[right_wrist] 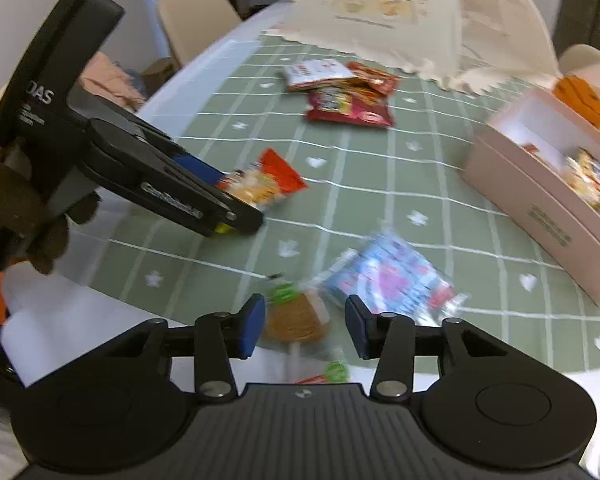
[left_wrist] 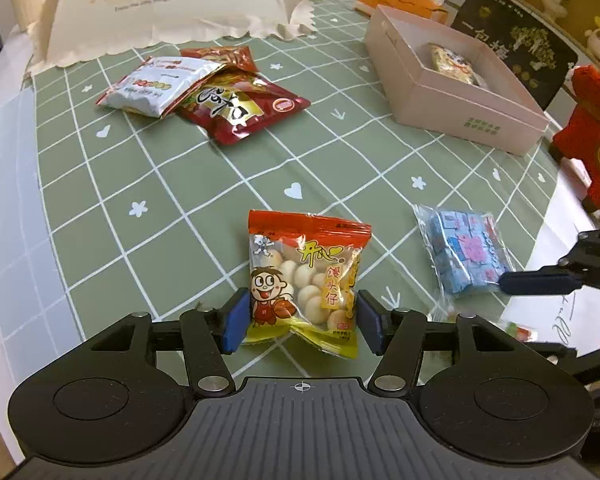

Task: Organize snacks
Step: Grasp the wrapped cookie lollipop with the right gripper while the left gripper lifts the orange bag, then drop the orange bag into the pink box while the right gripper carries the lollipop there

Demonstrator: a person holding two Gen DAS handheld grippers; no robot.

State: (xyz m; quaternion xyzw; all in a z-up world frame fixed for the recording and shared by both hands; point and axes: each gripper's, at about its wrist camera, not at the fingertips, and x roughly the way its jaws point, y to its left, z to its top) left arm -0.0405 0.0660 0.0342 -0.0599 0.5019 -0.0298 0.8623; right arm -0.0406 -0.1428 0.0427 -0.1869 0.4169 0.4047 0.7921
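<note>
bun-snack packet (left_wrist: 306, 276) on green cloth, between pads of left gripper (left_wrist: 302, 316), jaws apart, not clamped | right gripper (right_wrist: 300, 326) open over lollipop (right_wrist: 296, 320) | pink box (left_wrist: 460, 108) holds one packet; several snacks left outside

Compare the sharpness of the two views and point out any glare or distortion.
Left wrist view: sharp; print on the bun-snack packet between the left gripper fingers is readable, slight glare on the red packet, fisheye bends the tablecloth grid. Right wrist view: motion-blurred; blue candy bag and pink box smeared.
</note>
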